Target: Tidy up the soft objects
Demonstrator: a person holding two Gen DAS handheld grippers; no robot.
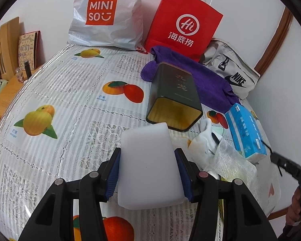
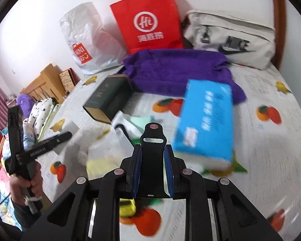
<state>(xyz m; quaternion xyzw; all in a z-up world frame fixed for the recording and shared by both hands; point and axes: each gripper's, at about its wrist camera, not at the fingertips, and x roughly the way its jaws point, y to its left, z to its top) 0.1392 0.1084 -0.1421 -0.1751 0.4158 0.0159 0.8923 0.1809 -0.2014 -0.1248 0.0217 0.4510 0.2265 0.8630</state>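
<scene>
While clamped, white sponge (image 1: 148, 164) sits between left fingers (image 1: 114, 172).

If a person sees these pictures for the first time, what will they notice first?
Probably the white foam block clamped between the left gripper fingers, low in the left view. Behind it an open dark tin lies on its side on the fruit-print tablecloth, with a red paper bag at the wall.

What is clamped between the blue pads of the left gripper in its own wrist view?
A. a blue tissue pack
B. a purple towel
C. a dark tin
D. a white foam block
D: the left gripper has both blue pads pressed on the sides of the white foam block.
</scene>
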